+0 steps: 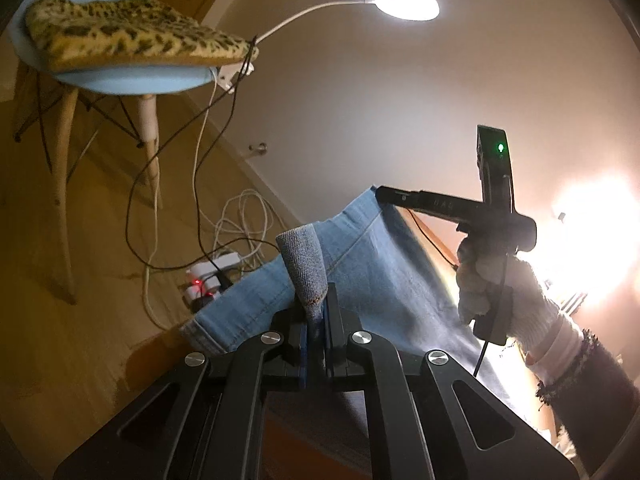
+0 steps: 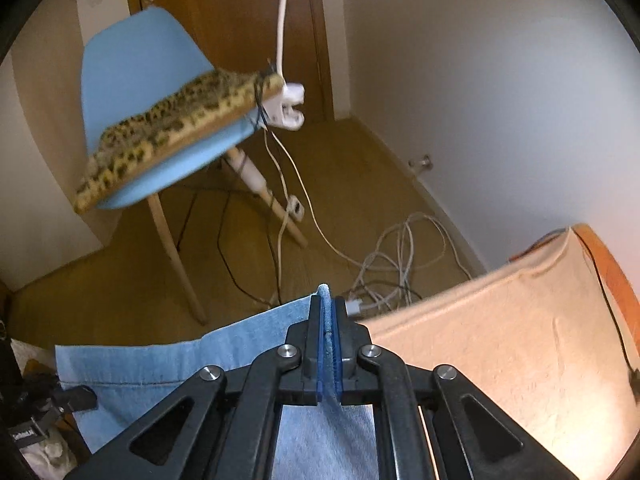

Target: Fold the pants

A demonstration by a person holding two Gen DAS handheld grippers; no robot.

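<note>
Pants point(image 2: 160, 364) hang off the near edge of the cloth-covered table point(image 2: 500, 340), left of its bare part. Beyond them on the floor: cable tangle point(image 2: 400, 264) and power strip point(image 1: 208, 280). Chair point(image 2: 136, 80) stands further back left, cushion point(image 2: 172, 128) on its seat, clip lamp point(image 2: 290, 106) at the seat's right edge.

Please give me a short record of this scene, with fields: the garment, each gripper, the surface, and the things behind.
garment: light blue jeans, lifted at two points
left gripper: shut on a fold of the jeans near a hem
right gripper: shut on an edge of the jeans
right hand: gloved, seen from the left wrist view
surface: cream cloth under the jeans
background: blue chair with leopard cushion; clip lamp, lit; cables on the wooden floor
</note>
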